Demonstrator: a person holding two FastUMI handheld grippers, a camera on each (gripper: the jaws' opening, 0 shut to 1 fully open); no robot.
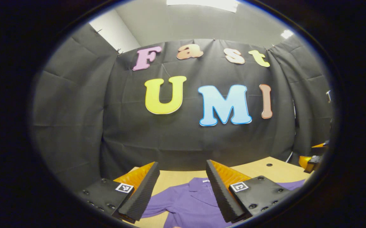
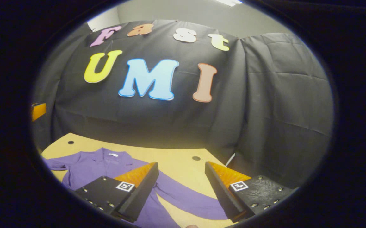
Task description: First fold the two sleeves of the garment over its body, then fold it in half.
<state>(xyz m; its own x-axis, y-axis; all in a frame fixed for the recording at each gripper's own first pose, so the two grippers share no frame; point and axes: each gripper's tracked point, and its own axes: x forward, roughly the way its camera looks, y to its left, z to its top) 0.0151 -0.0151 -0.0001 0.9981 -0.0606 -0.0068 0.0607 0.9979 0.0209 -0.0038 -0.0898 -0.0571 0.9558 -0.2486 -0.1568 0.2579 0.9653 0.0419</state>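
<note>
A purple collared shirt lies flat on the wooden table, collar toward the far wall. My left gripper hovers open above its collar and one short-looking sleeve at lower left, with nothing between the fingers. In the right gripper view the same shirt spreads at lower left, and one long sleeve runs out to the right across the table. My right gripper stands open above that sleeve, empty. The other gripper shows at the far right edge of the left gripper view.
Black cloth walls close the booth behind and beside the table. Small dark holes dot the tabletop near its far edge. An orange part of the other gripper shows at the left edge of the right gripper view.
</note>
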